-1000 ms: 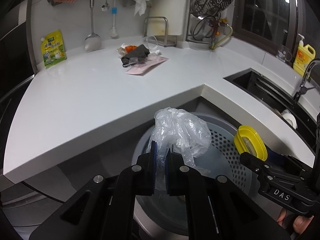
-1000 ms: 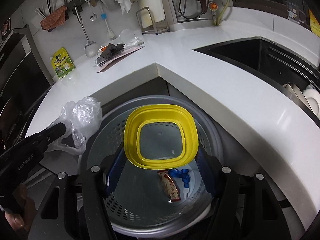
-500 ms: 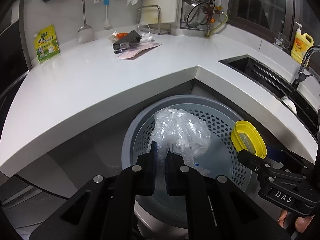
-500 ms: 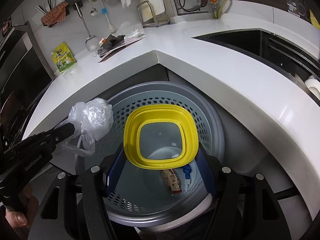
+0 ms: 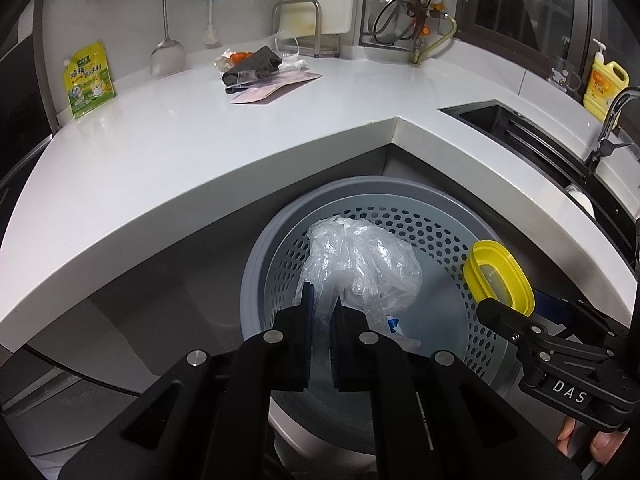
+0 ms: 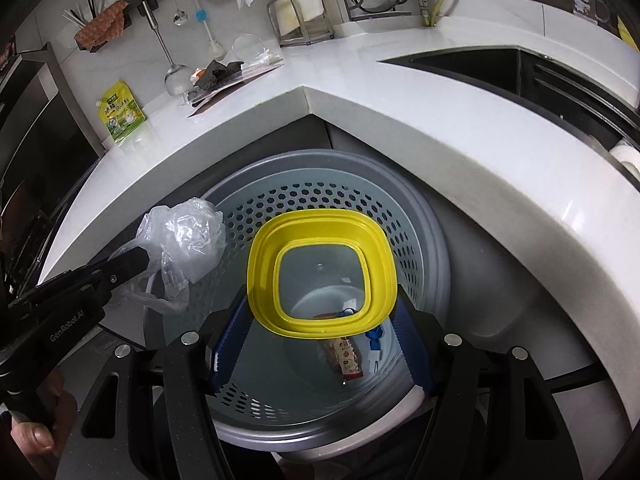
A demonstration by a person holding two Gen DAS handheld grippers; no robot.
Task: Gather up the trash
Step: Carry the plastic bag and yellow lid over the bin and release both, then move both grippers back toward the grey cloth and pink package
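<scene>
Crinkled plastic bag (image 5: 360, 264), clenched in my left gripper (image 5: 320, 308), has moved from the counter's (image 5: 200, 152) edge to over the bin (image 6: 424, 248). My right gripper (image 6: 320, 320) grips the yellow lid (image 6: 320, 272) there; 2 drops remain.

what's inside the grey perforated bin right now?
Bin bottom holds a snack wrapper and a blue-white scrap. The yellow lid in the right gripper hides part of the floor behind it.

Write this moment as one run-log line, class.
left gripper: shut on plastic bag | right gripper: shut on yellow lid | both over bin
</scene>
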